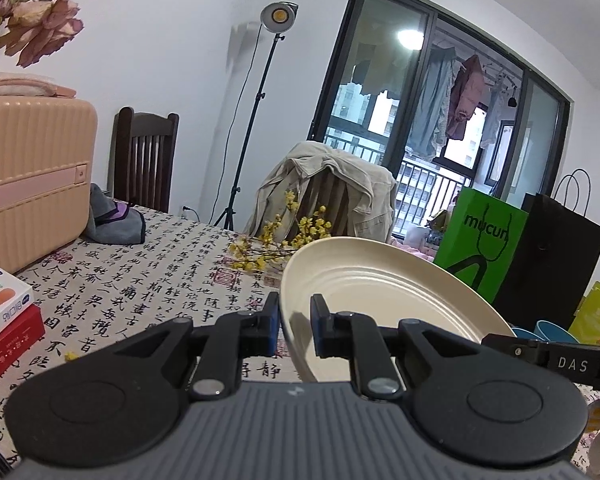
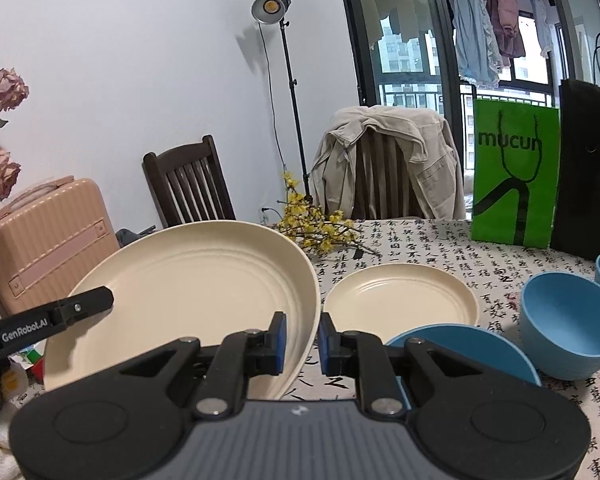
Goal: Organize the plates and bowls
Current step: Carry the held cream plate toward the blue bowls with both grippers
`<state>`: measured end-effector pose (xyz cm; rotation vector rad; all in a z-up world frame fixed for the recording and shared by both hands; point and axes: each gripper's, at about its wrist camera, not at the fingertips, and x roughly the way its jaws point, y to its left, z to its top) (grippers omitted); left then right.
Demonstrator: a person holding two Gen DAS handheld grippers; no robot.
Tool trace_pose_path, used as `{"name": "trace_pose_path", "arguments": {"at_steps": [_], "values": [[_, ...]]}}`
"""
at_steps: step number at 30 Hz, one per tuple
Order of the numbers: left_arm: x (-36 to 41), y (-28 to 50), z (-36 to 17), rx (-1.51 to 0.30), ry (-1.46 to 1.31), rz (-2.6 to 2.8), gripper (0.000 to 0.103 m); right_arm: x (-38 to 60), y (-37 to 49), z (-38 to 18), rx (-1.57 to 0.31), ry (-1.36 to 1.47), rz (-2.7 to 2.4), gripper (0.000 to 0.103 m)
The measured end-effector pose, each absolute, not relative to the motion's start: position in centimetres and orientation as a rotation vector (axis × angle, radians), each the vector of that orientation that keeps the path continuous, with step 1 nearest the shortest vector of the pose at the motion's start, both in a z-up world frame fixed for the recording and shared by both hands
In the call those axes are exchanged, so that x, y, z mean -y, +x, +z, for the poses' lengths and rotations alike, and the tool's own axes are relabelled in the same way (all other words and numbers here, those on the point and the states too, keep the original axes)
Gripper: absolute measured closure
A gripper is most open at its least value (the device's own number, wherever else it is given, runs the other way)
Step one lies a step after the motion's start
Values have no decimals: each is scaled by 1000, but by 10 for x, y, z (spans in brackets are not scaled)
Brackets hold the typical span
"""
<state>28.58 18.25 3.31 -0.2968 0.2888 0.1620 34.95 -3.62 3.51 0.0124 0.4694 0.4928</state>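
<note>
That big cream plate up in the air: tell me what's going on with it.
A person holds the large round cream plate off the table with both handheld tools. The left gripper is shut on one side of its rim and the right gripper on the opposite side. A smaller cream plate lies flat on the calligraphy-print tablecloth, beside blue bowls still waiting to be sorted.

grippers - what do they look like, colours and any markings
Both match: the left gripper and right gripper have black linkage arms with silver pivot pins, round black side discs, a ribbed grey body and blue pads on the fingers. White lettering reads "DAS" on one finger side, "GenRobot.AI" on another.
</note>
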Motion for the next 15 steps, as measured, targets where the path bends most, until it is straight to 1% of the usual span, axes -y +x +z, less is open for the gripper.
{"name": "trace_pose_path", "arguments": {"at_steps": [15], "values": [[-156, 286, 39, -268, -295, 122, 87, 71, 339, 35, -452, 43, 467, 87]]}}
